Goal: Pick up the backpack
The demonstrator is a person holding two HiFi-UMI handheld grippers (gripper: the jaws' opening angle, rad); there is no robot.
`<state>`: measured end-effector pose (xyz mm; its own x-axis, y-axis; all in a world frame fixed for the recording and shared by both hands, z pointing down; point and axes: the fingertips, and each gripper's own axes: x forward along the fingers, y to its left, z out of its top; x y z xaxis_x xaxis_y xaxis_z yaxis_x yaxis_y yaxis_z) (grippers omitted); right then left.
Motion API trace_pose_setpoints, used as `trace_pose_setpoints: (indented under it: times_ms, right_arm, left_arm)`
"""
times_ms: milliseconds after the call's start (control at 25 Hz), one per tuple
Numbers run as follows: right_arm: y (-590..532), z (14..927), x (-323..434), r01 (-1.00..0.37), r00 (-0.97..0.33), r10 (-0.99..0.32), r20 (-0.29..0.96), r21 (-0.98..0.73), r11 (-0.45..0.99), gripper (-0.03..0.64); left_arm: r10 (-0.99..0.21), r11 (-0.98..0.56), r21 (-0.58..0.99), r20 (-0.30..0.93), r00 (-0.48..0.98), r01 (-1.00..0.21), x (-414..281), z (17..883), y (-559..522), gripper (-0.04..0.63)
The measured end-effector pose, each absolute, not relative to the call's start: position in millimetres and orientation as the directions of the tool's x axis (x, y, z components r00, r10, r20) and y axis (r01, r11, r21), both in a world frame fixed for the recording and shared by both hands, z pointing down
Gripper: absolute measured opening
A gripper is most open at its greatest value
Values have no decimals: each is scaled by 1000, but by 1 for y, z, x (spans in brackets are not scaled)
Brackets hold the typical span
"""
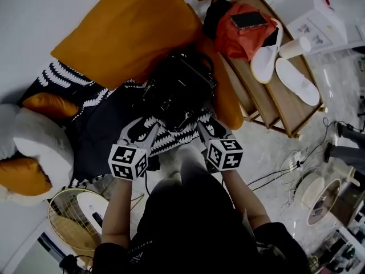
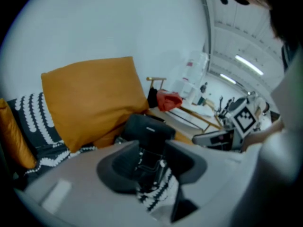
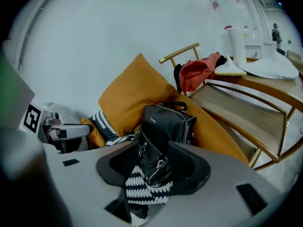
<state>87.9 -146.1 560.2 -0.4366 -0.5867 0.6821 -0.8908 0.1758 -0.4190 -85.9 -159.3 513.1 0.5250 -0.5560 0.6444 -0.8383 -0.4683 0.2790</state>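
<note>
The black backpack point(image 1: 179, 90) lies on a sofa, leaning against a big orange cushion point(image 1: 125, 33) and resting on a black-and-white patterned throw point(image 1: 97, 113). My left gripper point(image 1: 142, 131) is at the bag's near left corner and my right gripper point(image 1: 210, 127) at its near right corner, both pointing down at it. In the left gripper view the backpack point(image 2: 147, 131) fills the middle and a buckled strap runs between the open jaws of the left gripper point(image 2: 151, 162). The right gripper point(image 3: 152, 167) is open too, with a strap and buckle of the backpack point(image 3: 165, 122) lying between its jaws, unpinched.
A wooden bench point(image 1: 268, 107) to the right of the sofa holds a red cloth point(image 1: 239, 39), white slippers point(image 1: 296, 81) and a paper cup point(image 1: 293, 48). A wire basket point(image 1: 74, 221) stands at the lower left. A fan point(image 1: 319, 196) and cables lie on the floor at right.
</note>
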Motion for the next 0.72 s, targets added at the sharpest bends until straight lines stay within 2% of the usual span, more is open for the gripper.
trace_pose_setpoints:
  times_ms: [720]
  right_arm:
    - [-185, 656, 104, -882, -420, -524, 741, -469, 45, 218]
  left_arm:
    - [-438, -533, 213, 758, 483, -819, -89, 613, -244, 190]
